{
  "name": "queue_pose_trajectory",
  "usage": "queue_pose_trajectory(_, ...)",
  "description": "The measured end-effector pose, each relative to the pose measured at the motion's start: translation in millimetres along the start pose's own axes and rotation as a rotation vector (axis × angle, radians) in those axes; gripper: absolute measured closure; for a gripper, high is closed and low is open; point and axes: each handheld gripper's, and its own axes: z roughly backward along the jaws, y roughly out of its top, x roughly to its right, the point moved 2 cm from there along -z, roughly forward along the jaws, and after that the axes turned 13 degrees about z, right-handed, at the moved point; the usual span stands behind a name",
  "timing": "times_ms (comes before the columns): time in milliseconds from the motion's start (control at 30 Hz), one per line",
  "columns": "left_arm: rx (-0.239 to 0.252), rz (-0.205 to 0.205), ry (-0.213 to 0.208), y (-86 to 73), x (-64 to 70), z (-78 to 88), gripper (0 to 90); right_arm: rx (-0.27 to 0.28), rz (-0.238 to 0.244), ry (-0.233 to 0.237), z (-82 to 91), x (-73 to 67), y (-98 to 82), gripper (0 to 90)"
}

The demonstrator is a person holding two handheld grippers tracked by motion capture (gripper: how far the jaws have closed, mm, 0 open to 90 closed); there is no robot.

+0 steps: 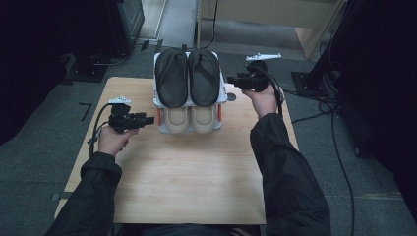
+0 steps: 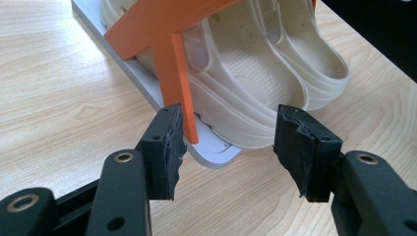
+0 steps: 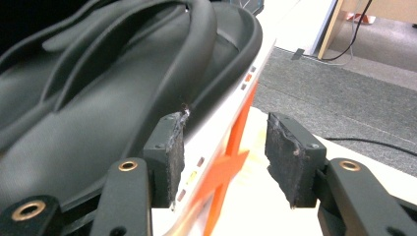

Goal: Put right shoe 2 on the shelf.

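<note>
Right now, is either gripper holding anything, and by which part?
Nothing is held. The left gripper is open near the rack's lower corner; the right gripper is open beside its upper shelf edge.

Rack (image 1: 223,96) stands at the table's (image 1: 196,182) far edge; sandals (image 1: 189,76) on top, clogs (image 1: 189,118) beneath; grippers flank it.

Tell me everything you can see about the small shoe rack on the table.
The shoe rack is a small two-level stand with white shelves and orange cross-shaped side supports, plastic by its look. It stands upright at the far middle of the wooden table. Black sandals lie on the top shelf, cream clogs on the bottom one. The left gripper and right gripper hover open at its sides, seemingly not touching.
</note>
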Motion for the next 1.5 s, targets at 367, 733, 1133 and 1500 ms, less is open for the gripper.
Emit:
queue_pose_trajectory(367,0.000,-0.005,0.000,-1.5,1.4,-0.6,44.0,0.013,0.014,0.011,5.9,-5.0,-35.1,48.8)
queue_pose_trajectory(733,-0.008,-0.018,0.000,-6.6,7.3,-3.8,43.0,0.017,0.001,0.052,8.1,-13.1,-76.1,47.6)
queue_pose_trajectory(1133,-0.026,-0.053,-0.006,-16.4,16.7,-3.4,40.9,0.016,0.012,0.095,8.3,-36.8,-122.7,46.6)
queue_pose_trajectory(1500,-0.023,-0.112,-0.012,-26.1,29.9,-3.1,38.2,0.024,0.018,0.141,8.1,-58.0,-150.3,45.8)
